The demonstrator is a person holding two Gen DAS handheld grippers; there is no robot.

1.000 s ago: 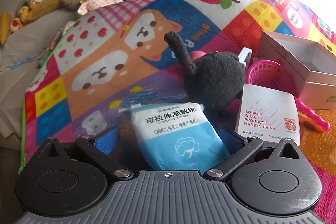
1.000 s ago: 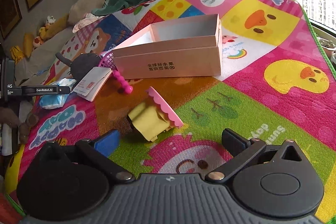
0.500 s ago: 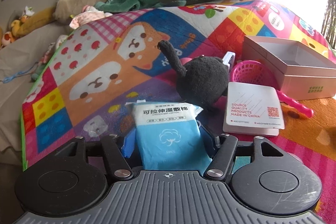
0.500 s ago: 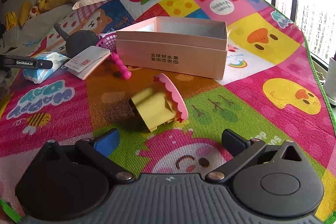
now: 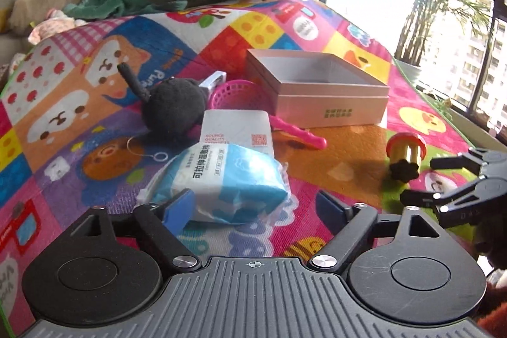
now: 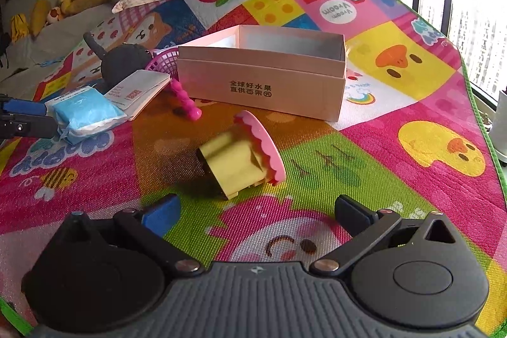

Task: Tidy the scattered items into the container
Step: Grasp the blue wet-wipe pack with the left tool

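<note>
Both fingers (image 5: 177,208) astride cotton pack (image 5: 221,182)

Both views ride low over the play mat (image 5: 342,148), each looking forward and slightly down past its own two fingers. The left wrist view sits close behind the blue wipes pack (image 5: 228,179) and faces the window, with the box (image 5: 332,106) beyond it. The right wrist view looks from nearer the window side, at the box's long printed wall (image 6: 253,87). They share the middle ground — box, wipes pack (image 6: 85,113), black plush (image 5: 174,106) — and each catches the other gripper at its edge.
</note>
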